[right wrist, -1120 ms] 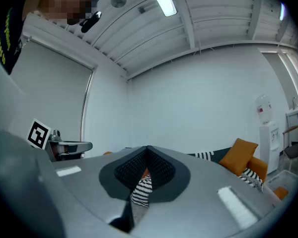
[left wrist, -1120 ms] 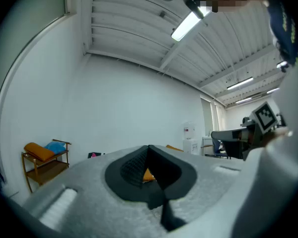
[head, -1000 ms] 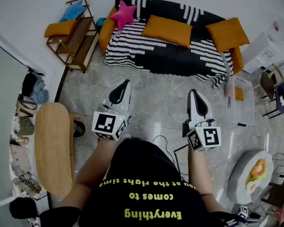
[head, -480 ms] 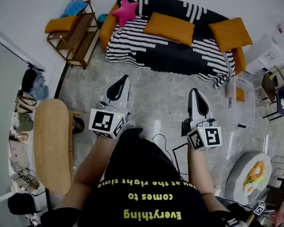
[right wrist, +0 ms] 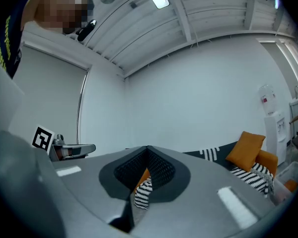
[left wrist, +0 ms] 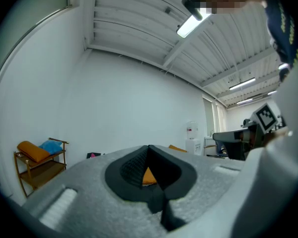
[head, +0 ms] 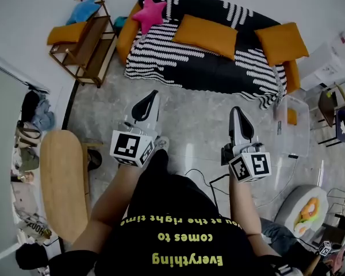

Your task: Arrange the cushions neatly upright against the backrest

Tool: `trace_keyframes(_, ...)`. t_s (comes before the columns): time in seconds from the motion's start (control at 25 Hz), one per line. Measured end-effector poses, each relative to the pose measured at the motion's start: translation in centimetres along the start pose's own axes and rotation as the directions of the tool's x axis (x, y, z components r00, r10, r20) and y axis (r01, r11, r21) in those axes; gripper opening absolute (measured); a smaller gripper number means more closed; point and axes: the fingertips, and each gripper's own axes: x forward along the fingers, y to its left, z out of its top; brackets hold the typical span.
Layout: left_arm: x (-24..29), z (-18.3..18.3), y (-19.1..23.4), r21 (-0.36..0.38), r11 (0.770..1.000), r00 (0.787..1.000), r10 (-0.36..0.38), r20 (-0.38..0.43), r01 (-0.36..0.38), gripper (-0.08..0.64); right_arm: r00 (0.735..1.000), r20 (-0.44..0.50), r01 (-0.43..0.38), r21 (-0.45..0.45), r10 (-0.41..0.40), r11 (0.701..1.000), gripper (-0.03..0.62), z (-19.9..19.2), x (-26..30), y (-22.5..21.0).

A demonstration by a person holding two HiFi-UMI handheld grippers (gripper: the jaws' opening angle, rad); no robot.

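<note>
Step in hand, I'd judge: the approach to the sofa, nothing gripped yet. L to R: a slatted wooden rack [head: 89, 45] carries a flat orange pad [head: 62, 35], well apart from the black-and-white striped sofa [head: 201, 68]. The pink star-shaped plush cushion [head: 149, 15] sits at the sofa's left end, by the backrest. The left gripper [head: 152, 98] has its jaws together, empty, over the floor. Mid-sofa, a rectangular orange fabric cushion [head: 205, 36] slumps across seat & backrest. The right gripper [head: 236, 114] is likewise closed on nothing. Far right, a second orange square cushion [head: 282, 42] leans askew in the corner. To do it well: open the jaws before reaching in, pinch each cushion near a top edge (soft stuff sags if caught low), stand it up, then press its back to the backrest.
</note>
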Motion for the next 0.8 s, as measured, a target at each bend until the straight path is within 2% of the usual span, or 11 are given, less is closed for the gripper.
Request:
trace_keyframes(0.44, 10.9, 1.2, 11.7, -0.002, 0.999, 0.999, -0.038, 0.004, 0.038, -0.003, 0.999, 0.018, 0.034, -0.010, -0.034, 0.999, 0.011, 0.9, 15.2, -1.0)
trace_keyframes(0.6, 13.8, 1.1, 13.6, 0.011, 0.997, 0.997, -0.071, -0.002, 0.071, -0.003, 0.998, 0.023, 0.065, -0.005, -0.065, 0.998, 0.011, 0.8, 17.6, -1.9)
trace_keyframes(0.8, 16.7, 0.4, 14.8, -0.007, 0.998, 0.997, -0.070, -0.018, 0.070, -0.003, 0.996, 0.001, 0.085, -0.001, -0.085, 0.996, 0.011, 0.4, 19.8, -4.0)
